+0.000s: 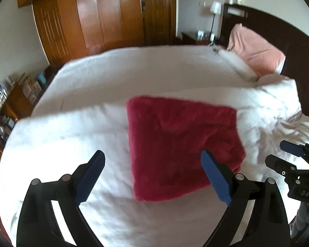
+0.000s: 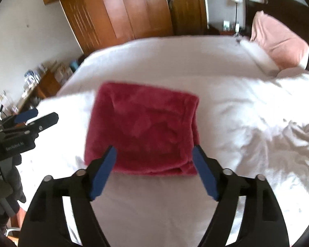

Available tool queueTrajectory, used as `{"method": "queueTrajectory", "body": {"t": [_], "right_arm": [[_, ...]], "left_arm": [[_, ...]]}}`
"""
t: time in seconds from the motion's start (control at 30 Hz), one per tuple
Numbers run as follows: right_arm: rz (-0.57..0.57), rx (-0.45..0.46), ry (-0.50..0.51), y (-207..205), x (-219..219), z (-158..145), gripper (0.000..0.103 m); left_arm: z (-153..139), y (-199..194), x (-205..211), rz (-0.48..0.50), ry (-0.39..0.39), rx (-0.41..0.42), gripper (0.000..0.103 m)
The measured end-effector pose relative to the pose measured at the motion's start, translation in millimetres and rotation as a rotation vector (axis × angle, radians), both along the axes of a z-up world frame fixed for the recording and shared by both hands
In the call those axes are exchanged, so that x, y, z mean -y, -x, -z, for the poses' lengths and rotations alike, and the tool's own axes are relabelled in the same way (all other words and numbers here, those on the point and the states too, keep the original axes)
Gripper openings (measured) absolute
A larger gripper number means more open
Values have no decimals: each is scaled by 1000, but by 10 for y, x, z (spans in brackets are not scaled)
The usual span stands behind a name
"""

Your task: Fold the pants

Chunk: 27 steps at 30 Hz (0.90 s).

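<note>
The pants [image 2: 142, 127], a plush red folded square on the bed [image 2: 226, 103], look soft, light and floppy, best pinched at the near corners. Both the left gripper [image 1: 152, 177] and the right gripper [image 2: 154, 173] have fingers spread, holding nothing.

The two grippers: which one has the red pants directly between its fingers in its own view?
The right gripper: its open fingers frame the folded pants. The left gripper sits left of them.

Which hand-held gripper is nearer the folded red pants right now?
Right. The right hand-held gripper hangs open over the near edge of the red pants; the left hand-held gripper, also open, is offset toward their left side.
</note>
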State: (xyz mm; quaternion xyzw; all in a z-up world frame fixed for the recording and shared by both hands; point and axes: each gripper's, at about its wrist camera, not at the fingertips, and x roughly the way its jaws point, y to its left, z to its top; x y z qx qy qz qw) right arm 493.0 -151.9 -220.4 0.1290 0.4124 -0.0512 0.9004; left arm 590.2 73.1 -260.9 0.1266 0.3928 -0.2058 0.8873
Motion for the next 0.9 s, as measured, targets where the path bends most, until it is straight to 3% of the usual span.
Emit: {"method": "queueTrajectory", "body": {"t": [0.13, 0.27, 0.63, 0.9], "right_arm": [[15, 86, -4, 114, -8, -342, 95], [23, 136, 4, 181, -65, -544, 100], [5, 220, 162, 375, -298, -1033, 100], [-23, 207, 173, 392, -295, -1061, 100]], "left_arm": [[-329, 154, -8, -5, 20, 52, 98], [-557, 296, -29, -14, 31, 96, 98], [-955, 451, -88, -153, 16, 167, 98], [-944, 412, -47, -179, -19, 136, 98]]}}
